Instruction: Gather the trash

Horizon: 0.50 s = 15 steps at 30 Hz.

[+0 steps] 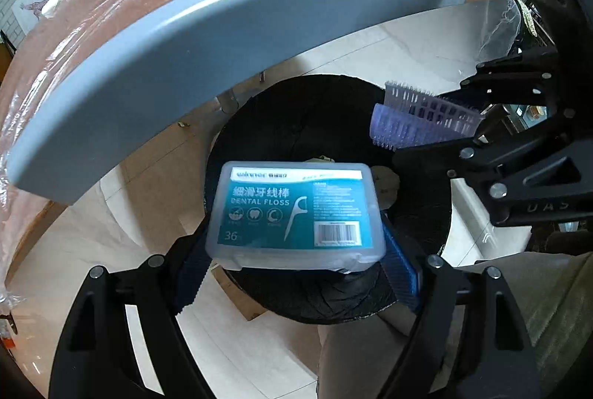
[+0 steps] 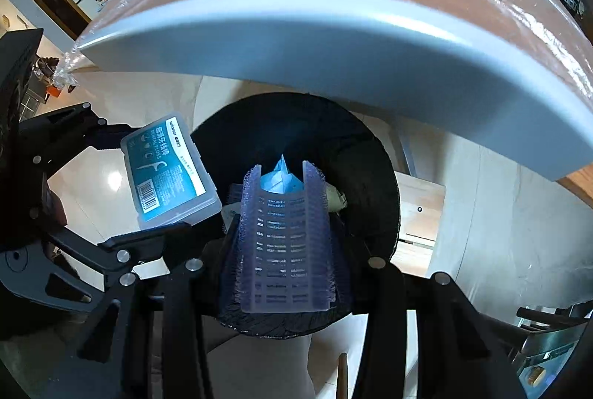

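Hovering over black-lined bin (image 1: 333, 124): left gripper (image 1: 296, 250) pinched dental floss box (image 1: 296, 210), right gripper (image 2: 285, 250) pinched purple hair roller (image 2: 285, 243). Drop step; next needed jaws spreading.

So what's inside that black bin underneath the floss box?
The bin has a black liner. A blue folded paper and a pale crumpled scrap show; the floss box and purple roller cover the rest.

Left: your black two-finger gripper (image 1: 296, 247) is clamped, blue ribbed pads (image 1: 400, 269) pressing both ends of its load | Right: your black two-finger gripper (image 2: 285, 243) is pinched tight, fingers nearly parallel | Both point forward, tips near each other, apart.
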Each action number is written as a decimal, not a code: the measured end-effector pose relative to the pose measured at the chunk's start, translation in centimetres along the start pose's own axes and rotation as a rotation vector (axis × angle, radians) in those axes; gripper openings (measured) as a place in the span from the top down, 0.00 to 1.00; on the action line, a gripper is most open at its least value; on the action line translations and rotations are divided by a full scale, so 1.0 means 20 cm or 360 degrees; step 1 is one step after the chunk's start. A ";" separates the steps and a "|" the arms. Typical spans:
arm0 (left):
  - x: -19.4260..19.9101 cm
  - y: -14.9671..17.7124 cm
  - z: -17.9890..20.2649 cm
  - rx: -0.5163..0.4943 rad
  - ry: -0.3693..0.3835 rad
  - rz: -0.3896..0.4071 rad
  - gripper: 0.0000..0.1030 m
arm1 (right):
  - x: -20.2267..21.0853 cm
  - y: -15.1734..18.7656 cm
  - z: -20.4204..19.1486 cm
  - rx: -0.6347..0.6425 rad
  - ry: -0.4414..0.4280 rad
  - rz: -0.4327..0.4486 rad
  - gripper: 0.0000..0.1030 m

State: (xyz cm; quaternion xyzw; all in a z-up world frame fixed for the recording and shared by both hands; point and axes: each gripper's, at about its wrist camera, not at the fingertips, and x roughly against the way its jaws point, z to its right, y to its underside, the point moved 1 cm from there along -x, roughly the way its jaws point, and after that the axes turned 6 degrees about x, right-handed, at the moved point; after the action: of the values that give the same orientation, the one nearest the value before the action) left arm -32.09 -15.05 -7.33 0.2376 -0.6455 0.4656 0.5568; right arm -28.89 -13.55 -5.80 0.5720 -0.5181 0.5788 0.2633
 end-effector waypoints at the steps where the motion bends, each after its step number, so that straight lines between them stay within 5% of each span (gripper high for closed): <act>1: 0.00 -0.01 -0.01 0.0002 0.0000 -0.0001 0.13 | -0.01 -0.01 0.00 -0.0011 -0.0010 -0.0007 0.51; 3: -0.01 -0.02 -0.02 0.0006 0.0001 0.0008 0.08 | -0.01 0.00 0.00 -0.0024 -0.0016 -0.0002 0.40; 8: 0.04 -0.01 -0.04 0.0014 0.0039 0.0042 0.08 | 0.04 0.00 0.00 -0.0036 -0.0005 0.0018 0.39; 12: 0.26 -0.02 -0.03 0.0006 0.0107 0.0158 0.08 | 0.28 -0.02 -0.01 0.0011 0.0002 0.0161 0.39; 15: 0.50 -0.10 -0.07 0.0012 0.0173 0.0331 0.07 | 0.51 -0.10 0.03 0.0034 0.0040 0.0353 0.18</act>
State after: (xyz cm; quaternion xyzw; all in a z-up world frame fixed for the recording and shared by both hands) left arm -32.45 -12.61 2.70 0.1457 -0.6339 0.5355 0.5387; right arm -28.89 -16.37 4.23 0.5067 -0.5688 0.6169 0.1980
